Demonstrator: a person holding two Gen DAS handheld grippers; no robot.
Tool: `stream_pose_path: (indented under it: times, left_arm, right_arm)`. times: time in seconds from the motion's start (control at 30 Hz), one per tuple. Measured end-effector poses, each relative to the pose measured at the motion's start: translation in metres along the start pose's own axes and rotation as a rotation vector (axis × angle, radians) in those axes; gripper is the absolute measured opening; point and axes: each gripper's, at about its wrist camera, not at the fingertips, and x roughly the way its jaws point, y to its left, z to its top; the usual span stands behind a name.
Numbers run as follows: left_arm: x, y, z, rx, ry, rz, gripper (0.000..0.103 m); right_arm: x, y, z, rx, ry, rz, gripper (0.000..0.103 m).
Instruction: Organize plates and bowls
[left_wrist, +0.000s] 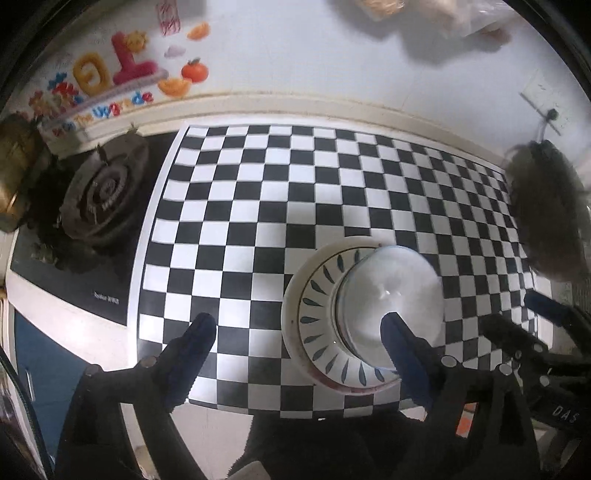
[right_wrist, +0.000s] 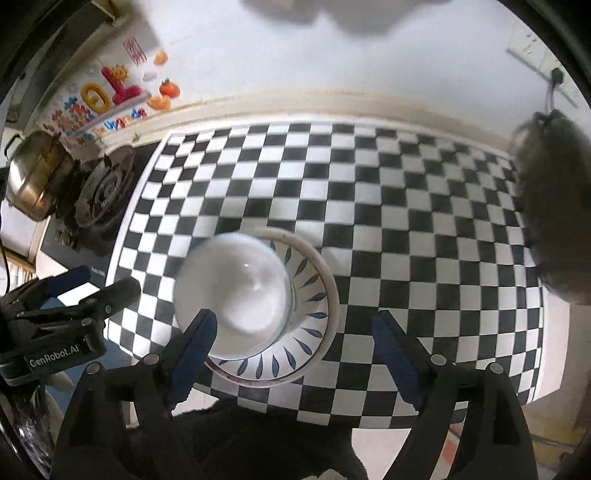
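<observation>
Sitting on the checkered mat (left_wrist: 258, 206), near its front edge: a leaf-patterned plate (left_wrist: 317, 325) with a plain white bowl (left_wrist: 391, 295) nested in it. Hanging above the plate, pointing steeply down: left gripper (left_wrist: 299, 332) and right gripper (right_wrist: 291, 332), both spread wide, gripping nothing, no pad touching plate or bowl. Lying off the mat's left edge: a stove burner (left_wrist: 99, 199), with a brass-coloured pot (right_wrist: 37, 177) beyond it.
</observation>
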Motion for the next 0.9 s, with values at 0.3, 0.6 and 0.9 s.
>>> stream_pose_path:
  times: [0.3,0.6,0.9]
  left_arm:
    - [-0.050,-0.013,-0.014,0.050,-0.088,0.006,0.091]
    - [-0.124,-0.034,-0.037,0.048,-0.271,0.024,0.091]
    - [-0.186,-0.056,-0.091,0.062,-0.393,0.053,0.091]
  right_arm:
    - [-0.059,0.001,-0.011,0.060,-0.115,-0.030,0.090]
    - [-0.140,0.001,-0.036,0.047,-0.294,-0.060,0.090]
    - [-0.222,0.003,-0.099,0.027,-0.426,-0.083,0.090]
